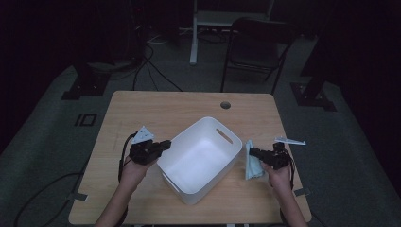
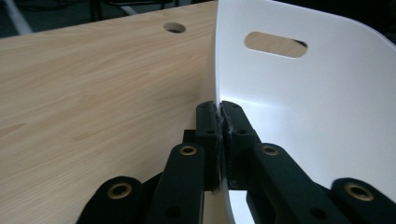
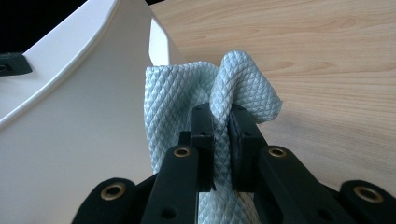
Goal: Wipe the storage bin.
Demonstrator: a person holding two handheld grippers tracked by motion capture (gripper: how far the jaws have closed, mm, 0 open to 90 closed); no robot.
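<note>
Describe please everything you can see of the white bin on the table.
The white bin looks like smooth plastic, with rounded corners and a slot handle near the rim of its far-right wall. It is empty and stands upright, turned diagonally, on the wooden table. The left gripper is clamped on its left wall. A light blue cloth, held by the right gripper, lies against its right outer wall.

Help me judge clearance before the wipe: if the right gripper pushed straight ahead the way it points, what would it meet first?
Probably the white bin: the right gripper, shut on the pale blue cloth, points at its outer wall, cloth leading.
</note>
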